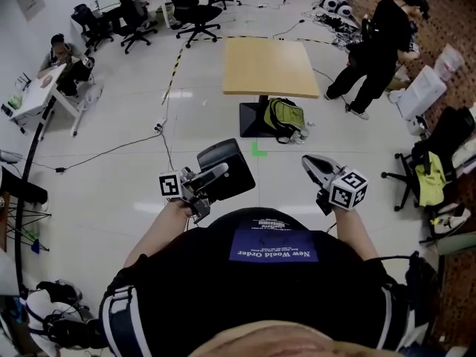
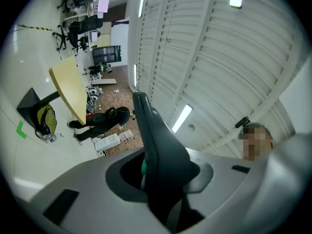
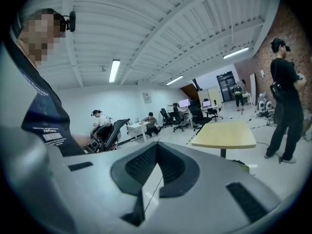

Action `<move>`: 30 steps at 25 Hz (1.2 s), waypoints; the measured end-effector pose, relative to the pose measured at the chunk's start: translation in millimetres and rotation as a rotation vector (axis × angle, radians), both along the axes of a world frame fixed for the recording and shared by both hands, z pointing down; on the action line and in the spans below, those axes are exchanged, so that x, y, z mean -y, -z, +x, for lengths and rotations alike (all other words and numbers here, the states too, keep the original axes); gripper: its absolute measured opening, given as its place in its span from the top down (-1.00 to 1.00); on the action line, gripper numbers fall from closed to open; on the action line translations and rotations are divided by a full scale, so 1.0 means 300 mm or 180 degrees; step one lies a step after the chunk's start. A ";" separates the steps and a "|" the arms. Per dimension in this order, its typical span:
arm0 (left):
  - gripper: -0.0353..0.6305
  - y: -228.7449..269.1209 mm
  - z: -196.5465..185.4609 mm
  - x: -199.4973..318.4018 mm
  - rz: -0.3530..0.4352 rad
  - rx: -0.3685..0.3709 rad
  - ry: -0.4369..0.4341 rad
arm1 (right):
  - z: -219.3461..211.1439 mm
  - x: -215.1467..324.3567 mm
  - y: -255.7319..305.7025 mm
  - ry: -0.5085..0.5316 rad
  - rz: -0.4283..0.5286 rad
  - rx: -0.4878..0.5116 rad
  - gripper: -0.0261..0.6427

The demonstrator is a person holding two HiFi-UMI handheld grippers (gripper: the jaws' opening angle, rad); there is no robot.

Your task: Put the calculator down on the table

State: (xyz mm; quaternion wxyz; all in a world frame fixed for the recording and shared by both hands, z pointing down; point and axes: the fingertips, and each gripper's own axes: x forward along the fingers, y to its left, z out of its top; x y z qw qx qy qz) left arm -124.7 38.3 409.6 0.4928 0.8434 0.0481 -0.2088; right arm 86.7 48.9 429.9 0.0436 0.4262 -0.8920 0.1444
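Observation:
My left gripper is shut on the calculator, a dark flat slab held out in front of my chest above the floor. In the left gripper view the calculator stands edge-on between the jaws of the left gripper and rises past them. My right gripper hangs level at the right with its jaws together and nothing in them. Its tips meet in the right gripper view. The light wooden table stands a few steps ahead; it also shows as a pale top.
A green backpack leans on the table's black base. A person in black stands bent over right of the table. Office chairs and desks fill the far left. Cables cross the floor. A chair with yellow clothing is at right.

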 end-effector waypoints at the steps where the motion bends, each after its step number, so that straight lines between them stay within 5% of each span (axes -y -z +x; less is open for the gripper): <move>1: 0.47 -0.002 0.000 0.035 -0.0018 -0.0012 0.0013 | 0.000 0.031 -0.008 0.0012 -0.0027 -0.0003 0.96; 9: 0.47 -0.088 0.111 0.323 -0.0183 0.0119 0.0308 | 0.139 0.392 -0.085 0.0235 -0.0134 0.0117 0.96; 20: 0.47 -0.009 0.454 0.768 -0.0061 0.0220 0.0908 | 0.457 0.970 -0.010 0.0809 0.0049 0.0154 0.96; 30: 0.47 -0.046 0.556 1.041 -0.0201 0.0216 0.0884 | 0.534 1.246 -0.061 0.0834 -0.0078 0.0178 0.96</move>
